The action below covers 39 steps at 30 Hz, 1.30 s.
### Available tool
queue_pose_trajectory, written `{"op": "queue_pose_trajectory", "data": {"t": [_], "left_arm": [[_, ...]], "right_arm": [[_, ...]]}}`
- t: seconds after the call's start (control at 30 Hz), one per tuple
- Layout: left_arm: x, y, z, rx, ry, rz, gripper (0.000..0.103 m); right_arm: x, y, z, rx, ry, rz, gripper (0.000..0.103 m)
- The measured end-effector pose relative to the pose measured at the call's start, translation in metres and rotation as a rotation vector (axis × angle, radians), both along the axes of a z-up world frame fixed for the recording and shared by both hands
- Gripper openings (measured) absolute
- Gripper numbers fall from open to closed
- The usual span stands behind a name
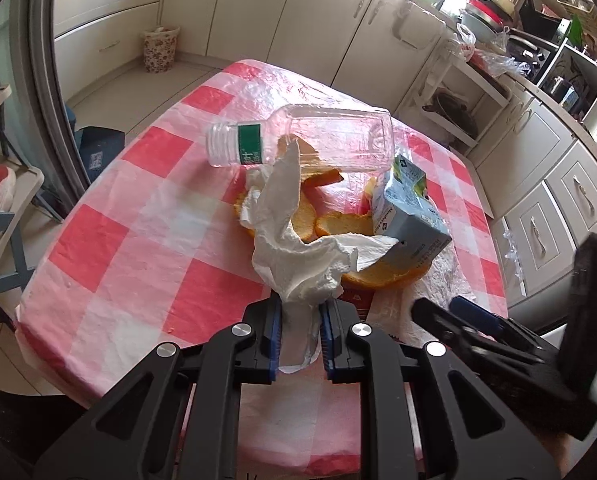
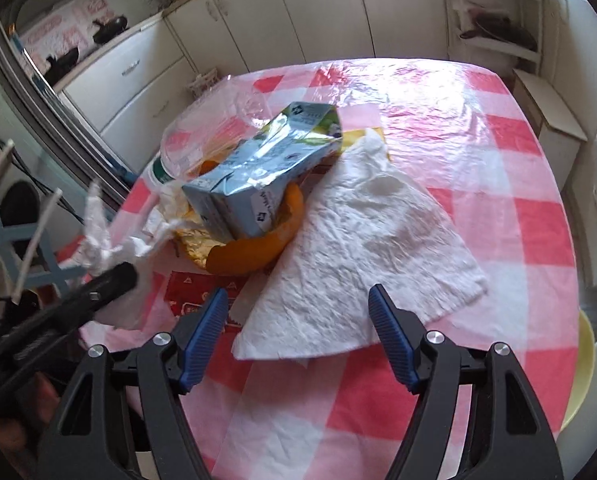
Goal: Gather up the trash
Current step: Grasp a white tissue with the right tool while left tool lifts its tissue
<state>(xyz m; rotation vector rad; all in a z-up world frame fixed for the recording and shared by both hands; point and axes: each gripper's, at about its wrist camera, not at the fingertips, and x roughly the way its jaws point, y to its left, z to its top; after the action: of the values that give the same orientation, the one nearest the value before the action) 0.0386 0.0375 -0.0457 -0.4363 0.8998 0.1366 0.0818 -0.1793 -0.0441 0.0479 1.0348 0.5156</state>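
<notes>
Your left gripper (image 1: 300, 330) clamps the crumpled tissue (image 1: 298, 240); your right gripper (image 2: 298, 330) gapes over the flat napkin (image 2: 362, 240), so pinch it next

Red-white checked tablecloth (image 1: 138, 216); white tissue (image 1: 294, 248); orange peel (image 2: 258, 240).

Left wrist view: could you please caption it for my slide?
Left gripper pinches a crumpled tissue beside orange peels, carton and bottle.
</notes>
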Motion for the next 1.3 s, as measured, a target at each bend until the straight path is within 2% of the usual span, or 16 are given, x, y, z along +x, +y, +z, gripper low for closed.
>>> {"op": "queue_pose_trajectory", "data": {"t": [0.1, 0.13, 0.17, 0.2, 0.27, 0.37, 0.63, 0.97, 1.17, 1.3], "left_arm": [[-0.003, 0.010, 0.001, -0.007, -0.004, 0.010, 0.015], [-0.004, 0.012, 0.001, -0.010, -0.004, 0.013, 0.015], [-0.005, 0.015, 0.001, -0.015, -0.005, 0.017, 0.015], [-0.005, 0.017, 0.000, -0.018, -0.006, 0.020, 0.015], [-0.006, 0.019, -0.001, -0.025, -0.008, 0.020, 0.015], [-0.006, 0.017, -0.001, -0.027, -0.013, 0.012, 0.015], [-0.008, 0.007, 0.005, -0.017, -0.043, -0.009, 0.015], [-0.023, -0.018, 0.030, -0.019, -0.182, -0.066, 0.015], [-0.025, -0.026, 0.034, -0.015, -0.190, -0.079, 0.015], [-0.025, -0.034, 0.036, -0.026, -0.194, -0.102, 0.015]], "right_arm": [[0.006, 0.010, -0.012, -0.040, -0.009, -0.002, 0.055], [0.006, 0.010, -0.012, -0.059, -0.029, -0.005, 0.045], [0.007, 0.008, -0.012, -0.057, -0.030, -0.004, 0.028], [0.008, 0.005, -0.012, -0.032, -0.007, 0.002, 0.022], [0.006, -0.002, -0.012, -0.011, 0.006, -0.002, 0.012], [-0.001, -0.015, -0.007, -0.011, -0.010, -0.003, 0.006], [-0.030, -0.059, 0.008, -0.023, -0.074, -0.023, 0.005], [-0.051, -0.078, 0.028, 0.023, -0.128, -0.057, 0.005], [-0.059, -0.094, 0.034, 0.036, -0.147, -0.075, 0.005], [-0.060, -0.099, 0.036, 0.002, -0.156, -0.098, 0.005]]}}
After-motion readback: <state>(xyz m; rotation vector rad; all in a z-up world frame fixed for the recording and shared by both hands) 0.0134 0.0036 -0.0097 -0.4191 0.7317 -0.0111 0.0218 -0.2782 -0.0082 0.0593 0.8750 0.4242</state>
